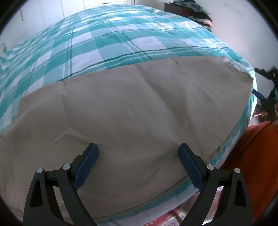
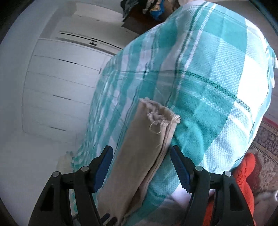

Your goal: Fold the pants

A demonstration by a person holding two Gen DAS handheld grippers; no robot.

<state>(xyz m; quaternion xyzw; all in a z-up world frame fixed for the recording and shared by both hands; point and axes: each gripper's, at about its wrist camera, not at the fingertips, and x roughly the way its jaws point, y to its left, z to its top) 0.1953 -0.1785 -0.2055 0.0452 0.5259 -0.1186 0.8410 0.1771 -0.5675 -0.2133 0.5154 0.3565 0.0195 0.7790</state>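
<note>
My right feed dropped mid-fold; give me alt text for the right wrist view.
Beige pants lie on a teal plaid bedspread, frayed hem pointing away, with the right gripper open astride them, pads not pressing. A white wardrobe stands left; something orange sits lower right.

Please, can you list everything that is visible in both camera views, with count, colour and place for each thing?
pants: one, beige, lying flat on the bed near its front edge; the frayed leg end shows in the right wrist view.
bed cover: one, teal and white check, over the whole bed.
orange cloth: one, beside the bed at the right edge of the view.
patterned rug: one, red and dark, on the floor.
clothes pile: one, dark and mixed colours, on dark furniture beyond the bed.
white cupboard: one, by the wall.
left tool: black with blue pads, open above the pants.
right tool: black with blue pads, open, pants leg between the pads.
</note>
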